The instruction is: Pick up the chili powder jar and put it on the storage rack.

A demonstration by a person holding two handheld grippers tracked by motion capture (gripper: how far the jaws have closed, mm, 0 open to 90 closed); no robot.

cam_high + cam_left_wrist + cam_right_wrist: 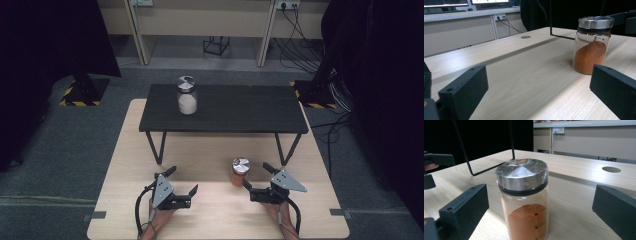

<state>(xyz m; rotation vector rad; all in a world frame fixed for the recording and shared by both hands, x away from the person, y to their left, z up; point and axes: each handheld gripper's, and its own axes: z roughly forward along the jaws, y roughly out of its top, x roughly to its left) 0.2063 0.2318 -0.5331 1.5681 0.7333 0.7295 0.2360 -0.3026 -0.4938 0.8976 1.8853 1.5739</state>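
Orange jar (240, 172): upright on table (220, 210), between the spread jaws of right gripper (256, 180), untouched. Left gripper (183, 181): jaws spread, holding nothing, near the jar. White jar (187, 95): on black shelf (240, 112), well apart.

Your high view looks down from 6 o'clock; both gripper views sit low and close, sharing the orange-powder jar (240, 171) (592, 45) (524, 197).
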